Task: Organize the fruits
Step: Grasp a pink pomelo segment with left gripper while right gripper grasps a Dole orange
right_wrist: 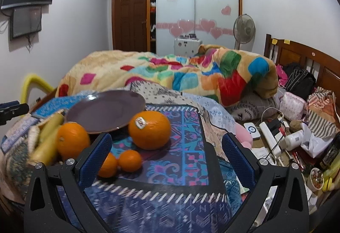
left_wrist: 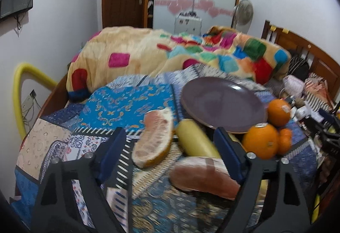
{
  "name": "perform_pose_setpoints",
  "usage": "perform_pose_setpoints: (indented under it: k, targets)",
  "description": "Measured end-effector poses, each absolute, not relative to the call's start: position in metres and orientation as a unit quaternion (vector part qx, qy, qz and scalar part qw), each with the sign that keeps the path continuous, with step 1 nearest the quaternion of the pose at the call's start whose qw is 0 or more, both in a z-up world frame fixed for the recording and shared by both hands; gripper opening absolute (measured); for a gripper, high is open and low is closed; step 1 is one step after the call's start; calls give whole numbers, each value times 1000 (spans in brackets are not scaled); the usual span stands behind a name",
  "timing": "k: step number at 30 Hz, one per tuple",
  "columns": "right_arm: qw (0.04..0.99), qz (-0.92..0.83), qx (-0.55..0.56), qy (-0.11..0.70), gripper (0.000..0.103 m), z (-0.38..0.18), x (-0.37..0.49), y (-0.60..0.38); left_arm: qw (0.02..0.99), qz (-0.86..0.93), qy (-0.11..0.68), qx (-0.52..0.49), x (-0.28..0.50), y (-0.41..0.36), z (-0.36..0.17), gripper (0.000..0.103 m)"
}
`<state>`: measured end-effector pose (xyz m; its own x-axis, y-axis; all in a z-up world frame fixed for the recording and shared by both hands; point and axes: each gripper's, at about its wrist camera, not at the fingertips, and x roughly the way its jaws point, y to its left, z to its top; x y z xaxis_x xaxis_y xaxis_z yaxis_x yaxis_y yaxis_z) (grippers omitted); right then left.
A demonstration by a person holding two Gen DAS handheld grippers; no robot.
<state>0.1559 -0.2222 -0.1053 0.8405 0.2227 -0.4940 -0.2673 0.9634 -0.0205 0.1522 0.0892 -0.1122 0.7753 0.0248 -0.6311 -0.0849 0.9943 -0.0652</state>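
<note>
Fruit loose by plate: big orange firm, round, prob rolls, grab at widest part; left gripper & right gripper wide open, empty.

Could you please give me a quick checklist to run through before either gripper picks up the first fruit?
1. Left gripper open, nothing held: ok.
2. Right gripper open, nothing held: ok.
3. Round purple ceramic plate bare and free for fruit: ok.
4. Plate sitting level: not ok; it appears tilted on the patterned cloth.
5. Large orange with a sticker free of neighbours: ok, apart from the two small mandarins.
6. Yellow banana free to lift: cannot tell; it lies among the cut pomelo wedges and the view is blurred.
</note>
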Motion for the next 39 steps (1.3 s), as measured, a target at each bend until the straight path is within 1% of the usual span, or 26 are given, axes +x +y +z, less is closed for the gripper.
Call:
perform_pose_setpoints:
  k: [4, 6, 11, 12, 18, 26, 30, 33, 39]
  targets:
    - [954, 132, -54, 262, 103, -111, 172, -219, 929, 33, 368, -38, 175, 106, -127, 73]
    - [950, 142, -54, 272, 103, -113, 181, -219, 922, 30, 383, -40, 184, 112, -133, 71]
    - [940, 161, -53, 298, 103, -116, 202, -213, 904, 2, 425, -46, 204, 122, -145, 70]
    - [935, 169, -51, 308, 103, -117, 206, -211, 900, 0, 433, -45, 208, 123, -147, 68]
    - [917, 194, -54, 344, 99, -121, 219, -203, 883, -32, 464, -59, 223, 129, -151, 67]
    - [905, 201, -81, 365, 91, -126, 231, -191, 869, -40, 491, -55, 233, 127, -153, 67]
    - [898, 207, -77, 380, 84, -130, 236, -190, 866, -39, 498, -28, 232, 120, -154, 67]
    - [895, 211, -75, 385, 83, -131, 237, -190, 862, -40, 504, -26, 235, 121, -157, 67]
    - [889, 219, -77, 394, 73, -134, 238, -185, 861, -36, 506, -17, 245, 117, -164, 65]
